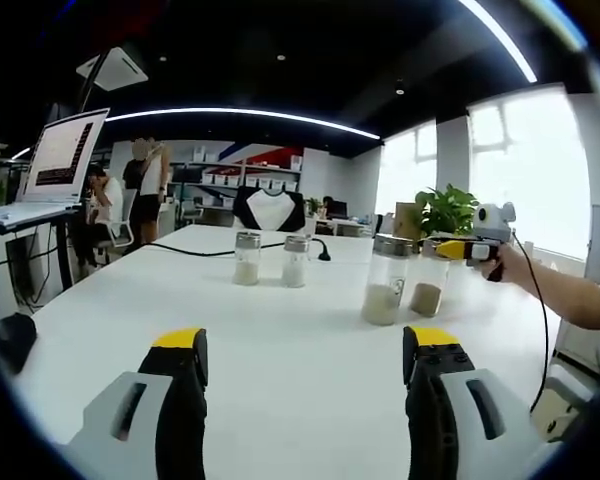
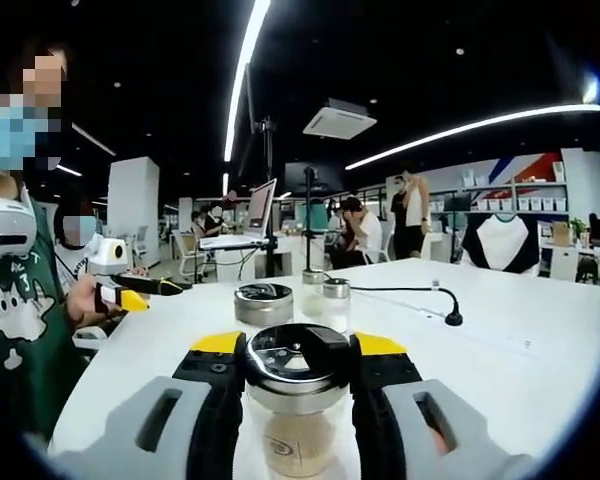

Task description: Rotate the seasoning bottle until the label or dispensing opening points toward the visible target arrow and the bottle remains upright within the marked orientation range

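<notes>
In the left gripper view, our left gripper (image 1: 305, 350) holds its fingers wide apart over the bare white bench (image 1: 280, 330). Four shaker bottles stand upright ahead; the right gripper (image 1: 458, 249) reaches the nearer pair from the bench's right edge. In the right gripper view, our right gripper (image 2: 298, 365) has its fingers clamped on the seasoning bottle (image 2: 297, 400), upright on the bench; another bottle (image 2: 263, 303) stands just behind.

Clear glass seasoning bottle (image 2: 298, 405) with a shiny metal lid, partly filled with tan powder, upright on the white bench (image 2: 520, 350), clasped at the neck between the right gripper (image 2: 298, 352) fingers.
</notes>
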A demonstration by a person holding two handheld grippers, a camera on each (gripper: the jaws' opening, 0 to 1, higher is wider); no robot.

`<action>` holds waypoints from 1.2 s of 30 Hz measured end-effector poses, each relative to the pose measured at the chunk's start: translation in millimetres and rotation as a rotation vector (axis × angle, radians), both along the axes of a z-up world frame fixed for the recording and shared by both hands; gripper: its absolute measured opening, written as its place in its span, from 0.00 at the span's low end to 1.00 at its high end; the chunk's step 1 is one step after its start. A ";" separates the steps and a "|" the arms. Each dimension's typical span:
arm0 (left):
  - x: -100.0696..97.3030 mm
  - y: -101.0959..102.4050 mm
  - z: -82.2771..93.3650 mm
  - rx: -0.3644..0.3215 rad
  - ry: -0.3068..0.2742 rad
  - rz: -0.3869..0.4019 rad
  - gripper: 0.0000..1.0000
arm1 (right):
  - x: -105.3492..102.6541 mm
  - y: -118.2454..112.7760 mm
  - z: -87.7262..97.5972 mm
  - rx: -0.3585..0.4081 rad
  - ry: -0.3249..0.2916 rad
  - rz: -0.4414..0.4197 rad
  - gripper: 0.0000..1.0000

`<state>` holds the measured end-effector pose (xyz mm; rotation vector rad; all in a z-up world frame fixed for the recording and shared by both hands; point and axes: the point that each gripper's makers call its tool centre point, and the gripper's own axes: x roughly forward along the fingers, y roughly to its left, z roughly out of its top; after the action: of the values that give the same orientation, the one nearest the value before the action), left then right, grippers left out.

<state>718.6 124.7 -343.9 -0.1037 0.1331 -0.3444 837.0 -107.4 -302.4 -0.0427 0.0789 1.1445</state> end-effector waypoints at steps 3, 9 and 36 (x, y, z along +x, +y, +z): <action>-0.2 -0.1 -0.2 0.000 0.001 0.000 0.84 | 1.5 -1.0 -0.2 0.000 0.003 -0.009 0.39; -0.3 0.6 0.4 -0.002 0.000 0.001 0.84 | 1.7 -1.8 0.0 -0.007 0.012 -0.037 0.40; -1.1 -1.5 0.0 -0.001 0.001 -0.004 0.84 | 3.0 -2.2 -0.3 -0.006 0.016 -0.172 0.40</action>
<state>717.5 123.1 -343.9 -0.1042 0.1339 -0.3485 840.0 -109.6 -302.7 -0.0313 0.0987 0.9732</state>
